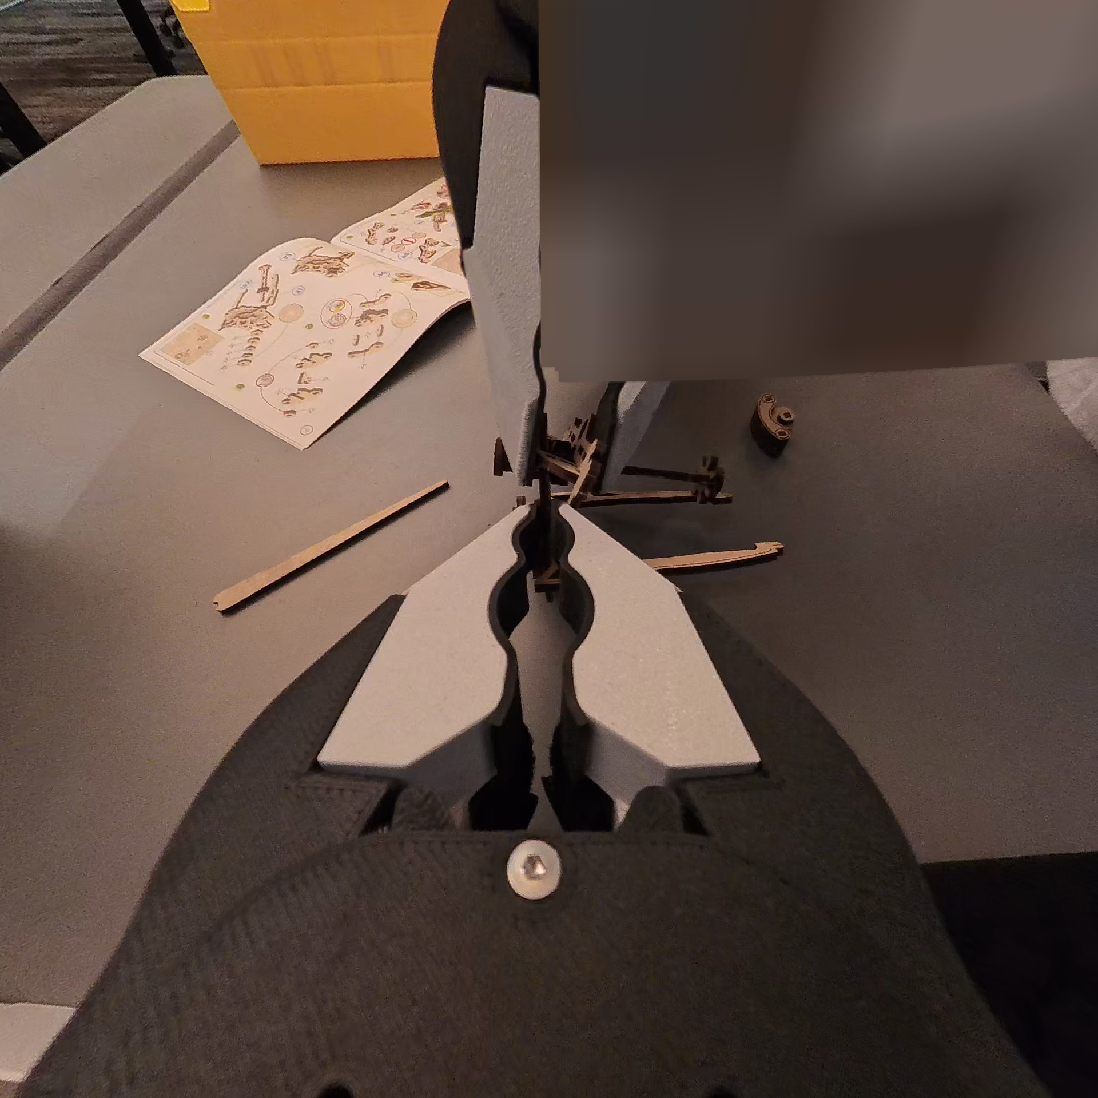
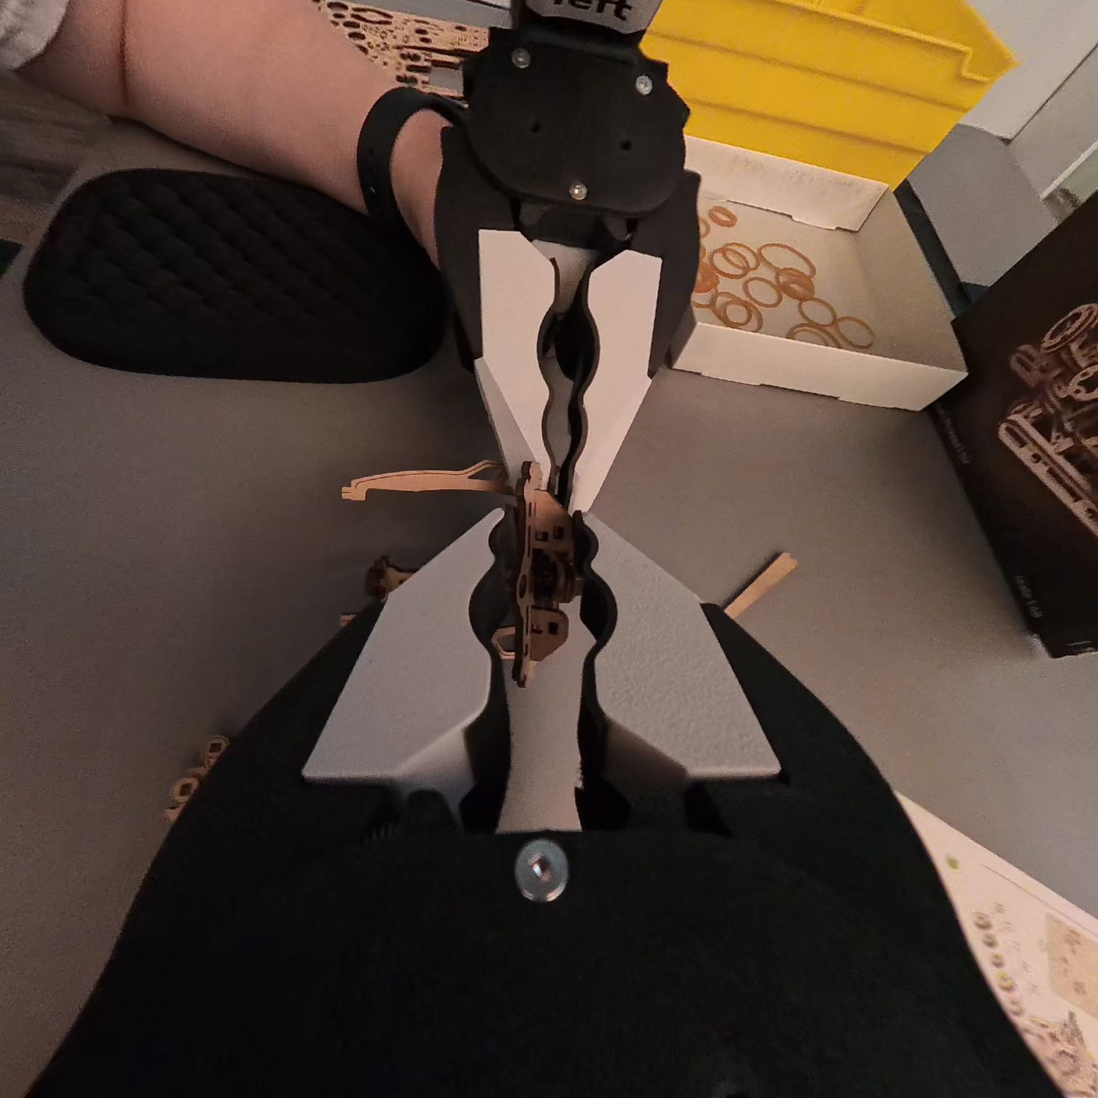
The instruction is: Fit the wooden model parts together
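Right gripper (image 2: 538, 535) fingers clamp the wooden model (image 2: 540, 570), its long axis running twelve-to-six, while the left gripper (image 2: 561, 493), fingers pinched on its twelve-o'clock end, faces it.

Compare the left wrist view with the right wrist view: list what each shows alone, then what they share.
Only the left wrist view: a dark curved piece on the table.
Only the right wrist view: a white tray of rubber bands, a black cushion, a dark model box.
Both: the wooden assembly, gripped by both hand-held grippers, left and right, plus the instruction booklet and yellow bin.
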`<control>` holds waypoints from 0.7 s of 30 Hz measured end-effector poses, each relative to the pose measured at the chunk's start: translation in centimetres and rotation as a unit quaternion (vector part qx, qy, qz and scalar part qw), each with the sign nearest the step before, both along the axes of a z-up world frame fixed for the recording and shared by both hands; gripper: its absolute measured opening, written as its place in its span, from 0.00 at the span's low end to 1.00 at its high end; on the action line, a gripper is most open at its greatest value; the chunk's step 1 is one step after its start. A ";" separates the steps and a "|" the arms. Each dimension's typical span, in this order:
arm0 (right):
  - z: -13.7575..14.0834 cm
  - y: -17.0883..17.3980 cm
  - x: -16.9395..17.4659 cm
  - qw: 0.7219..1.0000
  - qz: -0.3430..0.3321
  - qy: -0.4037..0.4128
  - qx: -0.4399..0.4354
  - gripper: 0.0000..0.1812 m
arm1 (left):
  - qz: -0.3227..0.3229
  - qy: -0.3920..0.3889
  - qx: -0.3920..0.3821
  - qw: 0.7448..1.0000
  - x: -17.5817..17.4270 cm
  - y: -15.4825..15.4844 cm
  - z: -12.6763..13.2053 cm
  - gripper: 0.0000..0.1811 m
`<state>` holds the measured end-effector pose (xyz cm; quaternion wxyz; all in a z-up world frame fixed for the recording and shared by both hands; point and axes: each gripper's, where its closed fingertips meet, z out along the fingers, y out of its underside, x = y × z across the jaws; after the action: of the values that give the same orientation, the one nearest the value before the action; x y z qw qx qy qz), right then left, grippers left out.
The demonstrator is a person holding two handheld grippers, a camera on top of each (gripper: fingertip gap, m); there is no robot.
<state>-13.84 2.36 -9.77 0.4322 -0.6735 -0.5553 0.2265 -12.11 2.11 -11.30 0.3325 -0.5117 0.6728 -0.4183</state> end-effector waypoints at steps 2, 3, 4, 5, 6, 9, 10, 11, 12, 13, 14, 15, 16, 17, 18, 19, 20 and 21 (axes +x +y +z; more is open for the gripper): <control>0.0 -0.2 0.0 1.000 0.002 0.010 -0.029 0.09 | -0.004 -0.003 0.011 1.000 0.0 -0.1 0.0 0.00; -0.1 -0.3 0.0 0.999 0.004 0.015 -0.047 0.09 | -0.005 -0.005 0.022 1.000 0.0 -0.2 0.0 0.00; -0.1 -0.4 0.0 0.998 0.007 0.020 -0.065 0.09 | -0.008 -0.008 0.035 0.999 0.0 -0.3 0.0 0.00; -0.1 -0.6 0.0 0.997 0.011 0.026 -0.076 0.09 | -0.011 -0.011 0.048 0.999 0.0 -0.4 0.0 0.00; -0.1 -0.6 0.0 0.996 0.014 0.028 -0.081 0.09 | -0.012 -0.011 0.061 0.998 0.0 -0.5 0.0 0.00; -0.2 -0.9 0.0 0.996 0.022 0.021 -0.083 0.09 | -0.015 -0.010 0.091 0.996 0.0 -0.7 0.0 0.00; -0.2 -0.9 0.0 0.996 0.023 0.017 -0.080 0.09 | -0.015 -0.010 0.098 0.995 0.1 -0.7 -0.1 0.00; -0.2 -0.9 0.0 0.997 0.021 0.013 -0.077 0.09 | -0.014 -0.010 0.097 0.995 0.1 -0.7 -0.1 0.00; -0.3 -1.0 0.0 0.997 0.019 0.009 -0.076 0.09 | -0.014 -0.009 0.096 0.995 0.1 -0.7 -0.1 0.00; -0.3 -1.0 0.0 0.997 0.017 0.007 -0.077 0.09 | -0.013 -0.008 0.096 0.995 0.0 -0.7 -0.1 0.00; -0.3 -1.0 0.0 0.996 0.014 0.006 -0.082 0.09 | -0.012 -0.007 0.097 0.995 0.1 -0.8 -0.1 0.00; -0.3 -1.0 0.1 0.996 0.013 0.003 -0.089 0.09 | -0.010 -0.004 0.101 0.995 0.1 -0.8 -0.1 0.00; -0.4 -1.1 0.1 0.996 0.011 0.000 -0.092 0.09 | -0.008 -0.003 0.105 0.994 0.1 -0.8 -0.1 0.00; -0.4 -1.0 0.1 0.996 0.008 -0.003 -0.092 0.09 | -0.007 -0.001 0.105 0.994 0.2 -0.8 -0.1 0.00; -0.4 -1.0 0.1 0.996 0.004 -0.007 -0.089 0.09 | -0.005 0.000 0.100 0.995 0.1 -0.8 -0.1 0.00; -0.4 -1.0 0.1 0.996 0.002 -0.011 -0.085 0.09 | -0.005 0.002 0.095 0.995 0.1 -0.8 -0.1 0.00; -0.4 -1.0 0.1 0.997 0.001 -0.015 -0.080 0.09 | -0.004 0.003 0.094 0.996 0.2 -0.8 -0.1 0.00; -0.4 -1.1 0.2 0.997 0.001 -0.019 -0.078 0.09 | -0.003 0.006 0.096 0.995 0.2 -0.8 -0.1 0.00</control>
<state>-13.68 1.30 -10.20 0.3680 -0.7085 -0.5446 0.2567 -11.94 1.31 -11.37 0.3752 -0.4778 0.7132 -0.3497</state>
